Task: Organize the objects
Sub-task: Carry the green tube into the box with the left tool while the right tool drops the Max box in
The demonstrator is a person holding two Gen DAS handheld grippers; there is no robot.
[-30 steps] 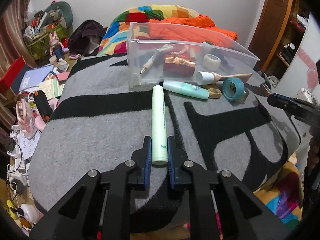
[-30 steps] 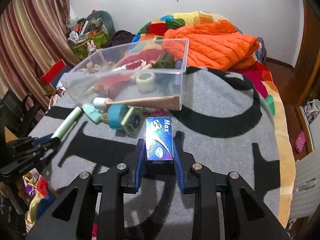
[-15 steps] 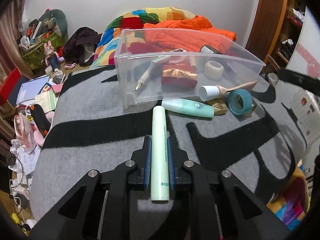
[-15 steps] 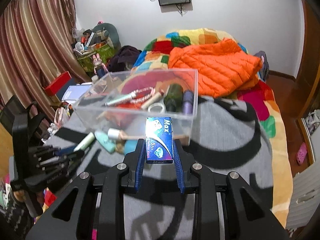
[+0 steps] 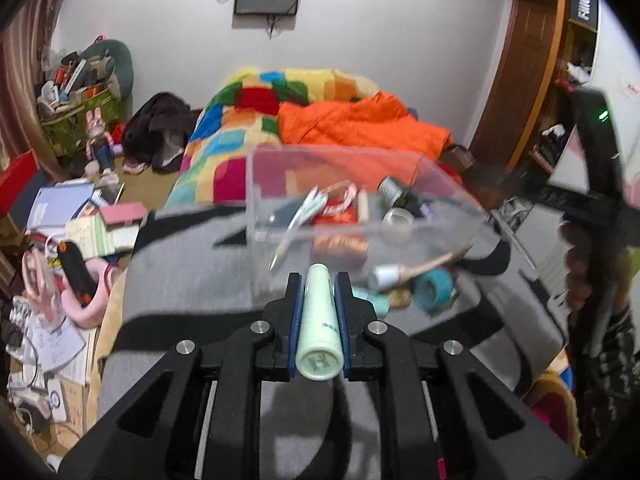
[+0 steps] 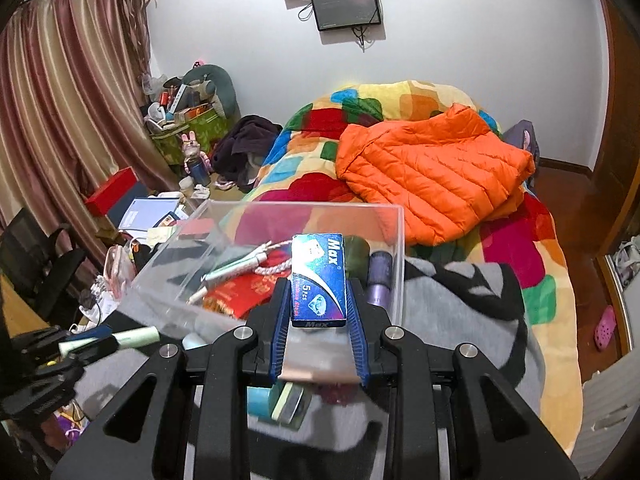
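My left gripper (image 5: 318, 286) is shut on a pale green tube (image 5: 319, 322), lifted off the grey and black blanket (image 5: 180, 276) just short of the clear plastic bin's (image 5: 256, 196) near wall. My right gripper (image 6: 319, 288) is shut on a blue "Max" box (image 6: 319, 280), held above the near end of the same clear bin (image 6: 396, 216). The bin holds a pen, a red packet (image 6: 240, 292), a tape roll (image 5: 397, 222) and small bottles. In the right wrist view the left gripper (image 6: 56, 350) with its green tube (image 6: 136, 337) shows at lower left.
A teal tape roll (image 5: 432, 286), a wooden-handled brush (image 5: 412, 270) and a mint tube lie on the blanket before the bin. An orange jacket (image 6: 432, 176) and a colourful quilt (image 6: 316, 128) lie beyond it. Cluttered floor (image 5: 60, 240) runs along the bed's left side.
Both grippers have risen with their loads and drawn closer to the bin. The green tube left the blanket; the blue box now hangs over the bin's contents.
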